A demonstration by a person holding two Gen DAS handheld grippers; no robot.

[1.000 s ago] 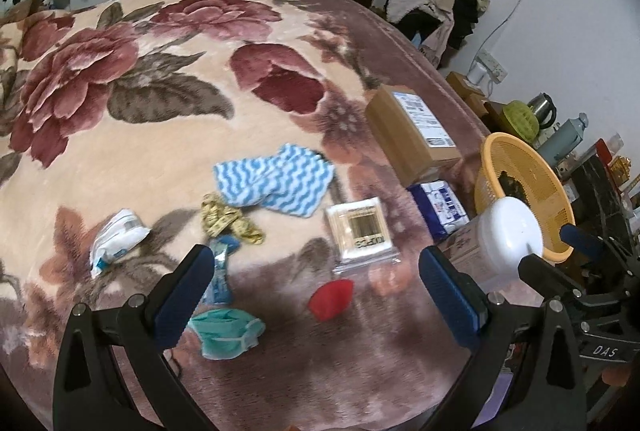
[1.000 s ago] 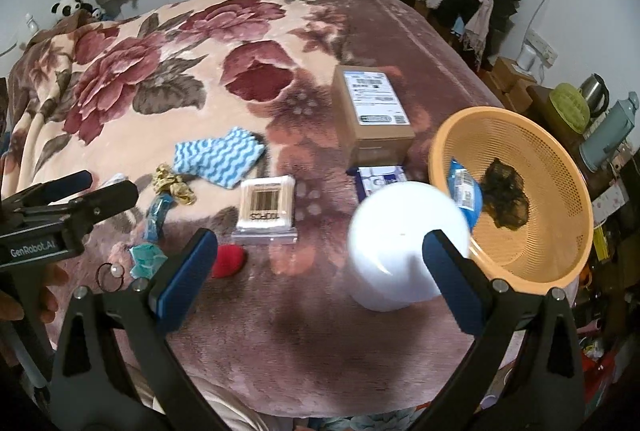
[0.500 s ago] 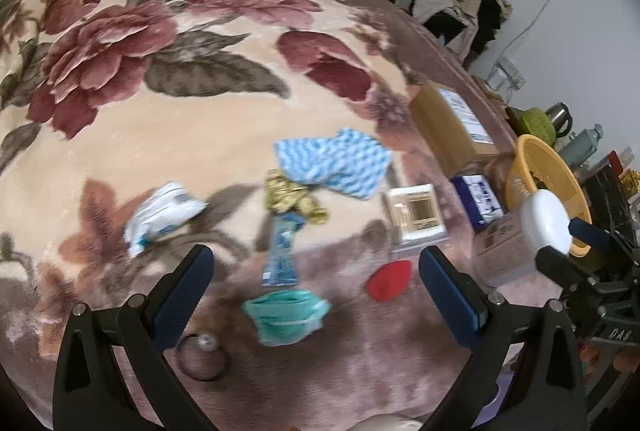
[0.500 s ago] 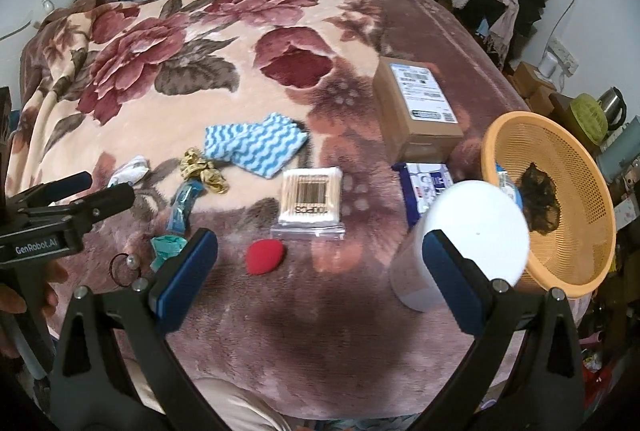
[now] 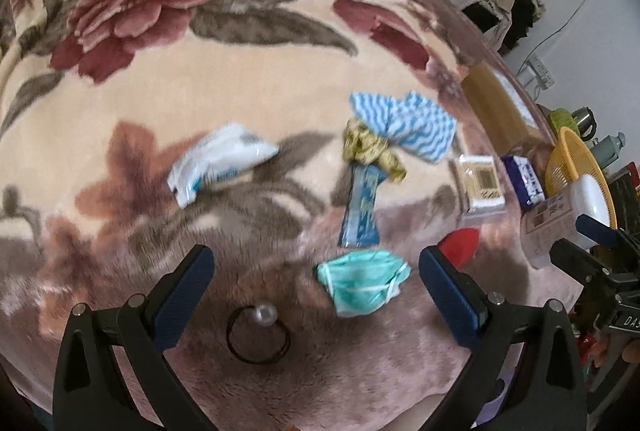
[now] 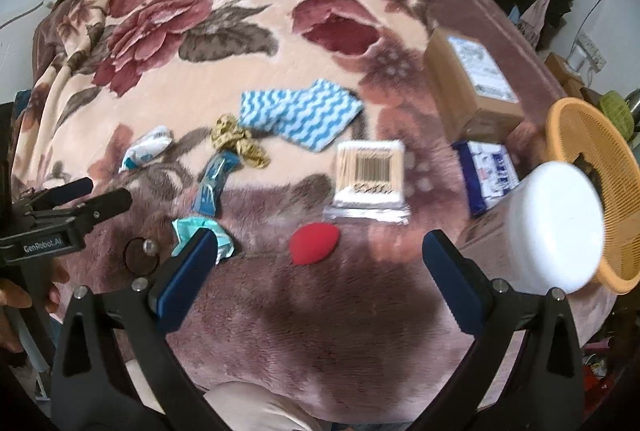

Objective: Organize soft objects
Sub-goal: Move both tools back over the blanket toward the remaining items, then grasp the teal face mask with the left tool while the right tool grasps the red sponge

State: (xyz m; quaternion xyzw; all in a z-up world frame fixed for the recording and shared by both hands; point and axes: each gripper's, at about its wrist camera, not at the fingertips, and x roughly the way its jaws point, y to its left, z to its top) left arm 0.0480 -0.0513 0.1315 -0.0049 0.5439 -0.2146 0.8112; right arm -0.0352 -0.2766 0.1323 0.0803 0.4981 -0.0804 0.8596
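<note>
**Both grippers hovering wide over the bed**

An orange basket [image 6: 592, 191] is sitting at the bed's right edge, something dark inside, unclear. The left gripper [image 5: 316, 295] is spreading wide above a teal face mask [image 5: 362, 281], touching nothing. The right gripper [image 6: 316, 267] is gaping too, empty, over a red sponge [image 6: 314, 243]. "GenRobot.AI" is showing on the left gripper's body.
</note>
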